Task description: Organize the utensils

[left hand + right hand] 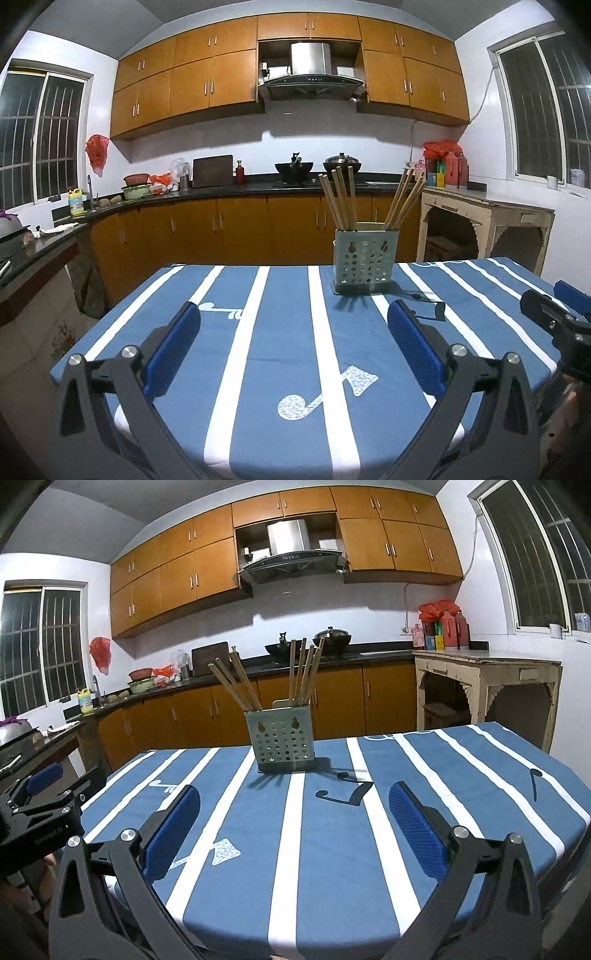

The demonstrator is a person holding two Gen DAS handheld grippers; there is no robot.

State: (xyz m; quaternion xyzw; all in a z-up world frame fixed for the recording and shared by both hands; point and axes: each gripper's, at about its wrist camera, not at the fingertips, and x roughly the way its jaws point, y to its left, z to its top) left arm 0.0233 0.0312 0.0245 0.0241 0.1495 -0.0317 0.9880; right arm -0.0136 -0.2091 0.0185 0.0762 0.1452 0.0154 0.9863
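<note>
A pale green perforated utensil holder (365, 261) (282, 739) stands upright at the far side of the table, with two bunches of wooden chopsticks (341, 197) (303, 672) leaning out of it, one left, one right. My left gripper (293, 314) hovers over the near part of the table, wide open with nothing between its blue pads. My right gripper (294, 794) is likewise open and empty, well short of the holder. In the left wrist view the right gripper (554, 295) shows at the right edge; in the right wrist view the left gripper (59, 775) shows at the left edge.
The table carries a blue cloth with white stripes and music notes (280, 354) (332, 830). Behind it runs a kitchen counter with woks (293, 168), bowls and bottles. A worn cream side table (487, 679) stands at the right, beyond the table's far corner.
</note>
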